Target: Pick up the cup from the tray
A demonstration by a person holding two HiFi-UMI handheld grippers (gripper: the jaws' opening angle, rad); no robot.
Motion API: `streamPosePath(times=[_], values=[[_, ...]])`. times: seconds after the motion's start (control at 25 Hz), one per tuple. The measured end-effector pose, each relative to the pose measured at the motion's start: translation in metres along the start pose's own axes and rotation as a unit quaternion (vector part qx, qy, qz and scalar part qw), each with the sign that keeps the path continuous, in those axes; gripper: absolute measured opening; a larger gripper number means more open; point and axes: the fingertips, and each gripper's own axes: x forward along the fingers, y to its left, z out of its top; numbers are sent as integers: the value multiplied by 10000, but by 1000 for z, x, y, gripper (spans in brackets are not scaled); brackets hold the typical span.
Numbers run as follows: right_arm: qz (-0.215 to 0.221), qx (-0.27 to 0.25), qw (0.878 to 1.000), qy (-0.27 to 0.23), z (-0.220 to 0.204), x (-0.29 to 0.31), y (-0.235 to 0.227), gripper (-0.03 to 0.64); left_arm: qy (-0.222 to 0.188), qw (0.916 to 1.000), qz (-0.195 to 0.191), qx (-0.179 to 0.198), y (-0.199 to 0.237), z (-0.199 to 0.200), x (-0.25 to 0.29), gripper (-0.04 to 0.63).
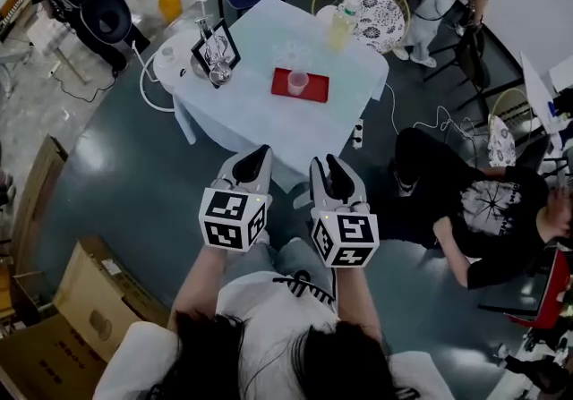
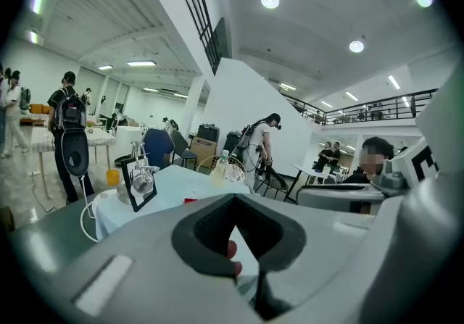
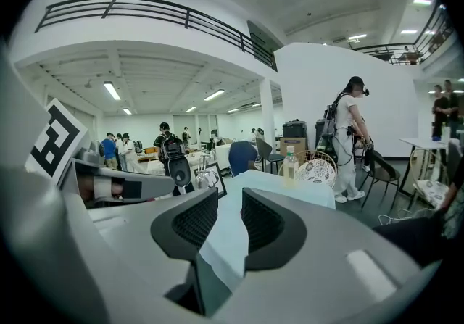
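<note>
The person's hair and white shirt [image 1: 269,318] fill the bottom of the head view, and just beyond them the two tongs are held side by side over the floor, short of the table [image 1: 260,121]. The left gripper [image 1: 254,161] has its jaws meeting at the tips with nothing held. The right gripper [image 1: 335,171] shows a narrow gap between its pads, and only tablecloth is visible through it. The cup [image 1: 297,81], clear and upright, stands on the left part of the red tray [image 1: 316,90] near the middle of the table, well apart from both tongs. It lies straight ahead, about on the line between them, so neither hand is clearly nearer. Its long axis being vertical, a level approach from the near side looks fitting, and the already parted right tongs seem better placed.
</note>
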Motion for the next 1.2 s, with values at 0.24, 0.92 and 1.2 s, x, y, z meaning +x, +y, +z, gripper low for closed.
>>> streamPosePath(times=[0.24, 0.92, 1.2], values=[[115, 20, 9999, 21, 7, 31, -16, 137, 78, 10000, 8, -2, 12, 7, 32, 0], [729, -81, 9963, 439, -3, 145, -65, 326, 398, 9979, 460, -225, 52, 4, 134, 0], [884, -137, 9943, 578, -13, 204, -88, 364, 573, 9944, 786, -406, 77, -4, 183, 0]])
